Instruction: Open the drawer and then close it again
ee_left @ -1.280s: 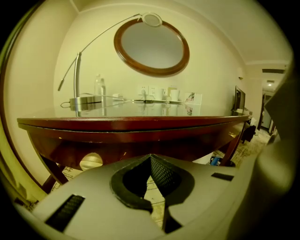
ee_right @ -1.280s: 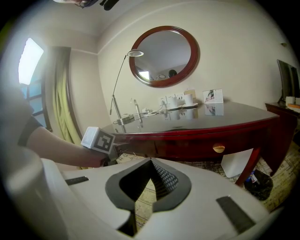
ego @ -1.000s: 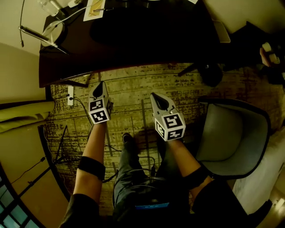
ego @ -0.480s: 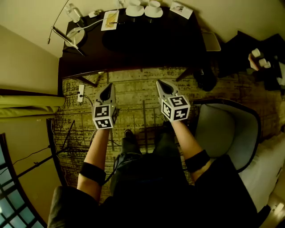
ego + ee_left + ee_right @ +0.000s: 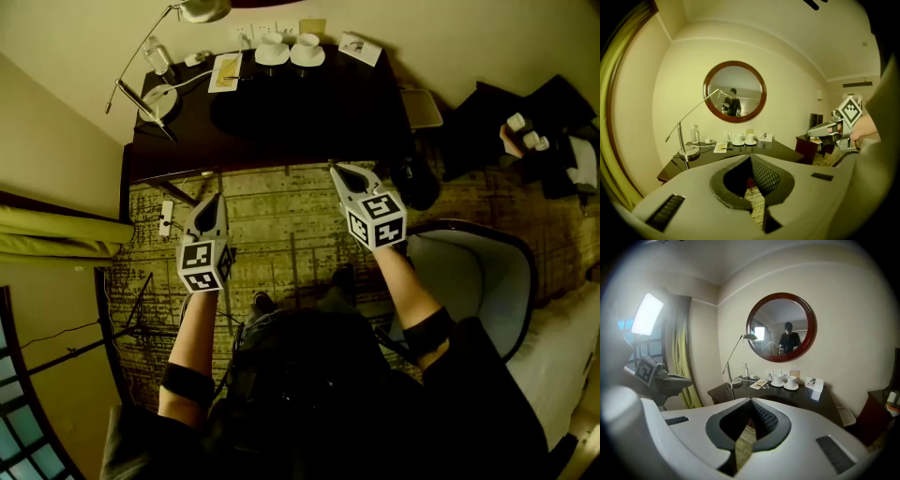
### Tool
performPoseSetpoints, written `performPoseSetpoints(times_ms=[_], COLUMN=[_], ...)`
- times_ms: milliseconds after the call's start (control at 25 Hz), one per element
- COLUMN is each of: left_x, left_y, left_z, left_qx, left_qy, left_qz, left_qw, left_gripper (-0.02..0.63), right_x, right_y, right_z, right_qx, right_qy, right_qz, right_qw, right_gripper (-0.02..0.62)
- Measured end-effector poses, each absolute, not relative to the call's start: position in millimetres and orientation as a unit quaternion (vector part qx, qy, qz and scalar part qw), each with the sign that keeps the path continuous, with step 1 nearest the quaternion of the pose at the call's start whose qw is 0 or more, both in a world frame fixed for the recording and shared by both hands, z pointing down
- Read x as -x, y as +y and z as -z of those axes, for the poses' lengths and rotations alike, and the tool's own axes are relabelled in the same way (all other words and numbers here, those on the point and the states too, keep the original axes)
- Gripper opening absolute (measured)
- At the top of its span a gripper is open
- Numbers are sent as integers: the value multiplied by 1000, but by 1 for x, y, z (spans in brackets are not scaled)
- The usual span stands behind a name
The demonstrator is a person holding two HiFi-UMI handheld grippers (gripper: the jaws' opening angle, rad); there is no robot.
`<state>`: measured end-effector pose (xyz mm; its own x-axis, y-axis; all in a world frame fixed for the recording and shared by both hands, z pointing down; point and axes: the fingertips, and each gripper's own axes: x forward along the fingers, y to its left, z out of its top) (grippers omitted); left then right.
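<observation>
Carpet [image 5: 281, 225]: patterned floor between the person and the desk; both grippers are held up over it
Desk [image 5: 309, 122]: dark top against the wall, under a round mirror [image 5: 735, 91]
Chair [image 5: 469, 272]: pale seat at the person's right, just beside the right arm
Drawer: it should sit in the desk's front, which the head view sees only edge-on from above and both gripper views hide behind their own bodies; nothing juts out past the desk's near edge, so it looks shut
Lamp [image 5: 155, 98]: on the desk's left end
Left gripper [image 5: 210, 199]: jaws clenched together, nothing between them, only carpet showing through the gap; short of the desk's edge
Right gripper [image 5: 339, 170]: jaws pressed together and empty, tip near the desk's front edge but not touching it
Cups [image 5: 289, 52]: two white ones on saucers at the back of the desk
Step in hand: my reading is a drawer pushed in with both grippers clear of it, which fits either the approach before pulling it out or the finish after pushing it back
Next move: cannot be settled from here; any further work on the drawer would need a gripper down at the desk's front
</observation>
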<state>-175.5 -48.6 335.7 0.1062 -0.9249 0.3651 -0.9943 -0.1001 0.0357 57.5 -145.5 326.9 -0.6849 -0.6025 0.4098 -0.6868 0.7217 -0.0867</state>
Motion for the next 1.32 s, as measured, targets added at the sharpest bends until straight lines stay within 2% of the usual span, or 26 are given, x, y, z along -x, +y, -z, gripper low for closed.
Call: performPoseSetpoints(times_ms=[200, 360, 1320], left_x=[160, 158, 152], left_y=[-35, -33, -20], left_z=[-331, -330, -341], left_qx=[-737, -741, -743], left_qy=[-648, -644, -638], left_qz=[-122, -122, -131], left_qw=[147, 145, 154], left_gripper=[6, 5, 6], right_x=[-88, -99, -114], right_y=[-137, -125, -95], right_z=[-317, -328, -344], right_qx=[-377, -388, -403], right_qy=[-901, -895, -886], right_qz=[-139, -139, -151], right_qw=[162, 173, 175], right_gripper=[0, 0, 0])
